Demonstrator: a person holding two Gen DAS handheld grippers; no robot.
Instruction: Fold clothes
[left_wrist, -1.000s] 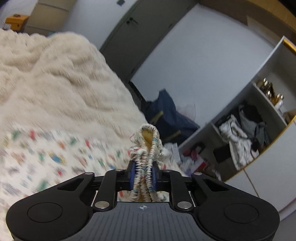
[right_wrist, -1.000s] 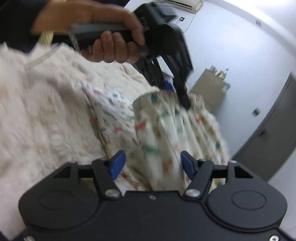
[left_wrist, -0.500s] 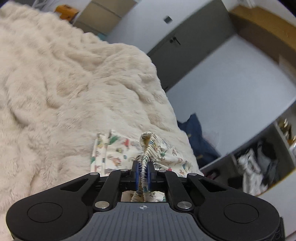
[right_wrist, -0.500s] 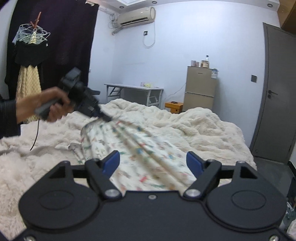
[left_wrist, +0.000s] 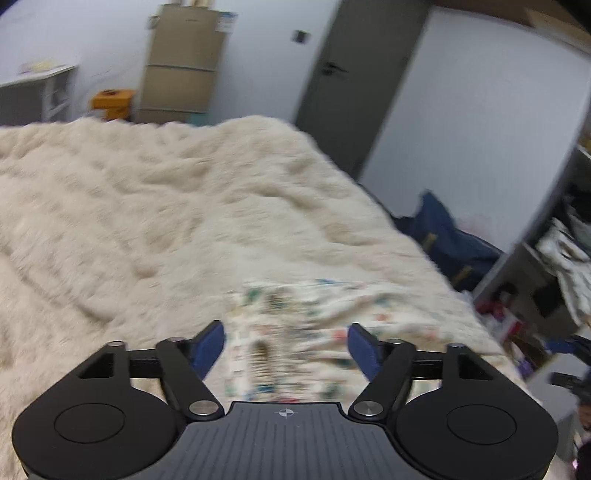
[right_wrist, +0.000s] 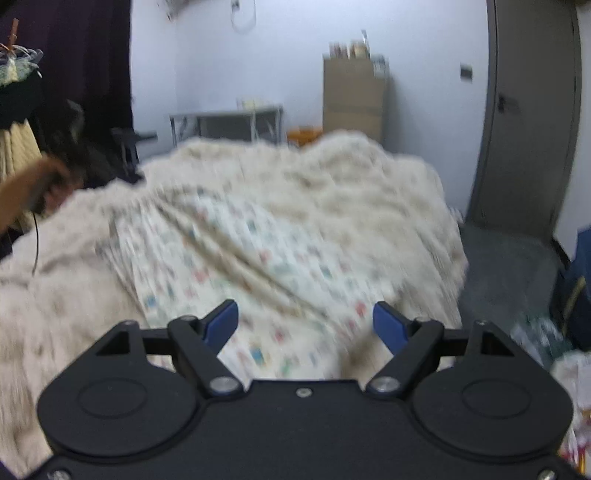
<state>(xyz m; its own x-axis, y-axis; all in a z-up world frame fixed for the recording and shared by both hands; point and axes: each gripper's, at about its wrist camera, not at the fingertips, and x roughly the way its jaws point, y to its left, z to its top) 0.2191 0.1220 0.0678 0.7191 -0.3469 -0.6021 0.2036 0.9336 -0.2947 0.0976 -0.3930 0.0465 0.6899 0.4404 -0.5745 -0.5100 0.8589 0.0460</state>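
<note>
A fluffy cream blanket (right_wrist: 332, 184) covers the bed; beyond it stand a grey door (left_wrist: 343, 85), a tan fridge (left_wrist: 181, 62) and a white table (right_wrist: 225, 120). A blue bag (left_wrist: 447, 243) lies on the floor beside the bed. The printed garment (right_wrist: 258, 266) lies spread on the blanket, its folds running diagonally in the right view. Left tongs (left_wrist: 286, 345) and right tongs (right_wrist: 306, 326) hover over it, both spread wide and empty.

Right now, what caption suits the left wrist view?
Open left gripper above printed garment lying on fluffy blanket.
</note>
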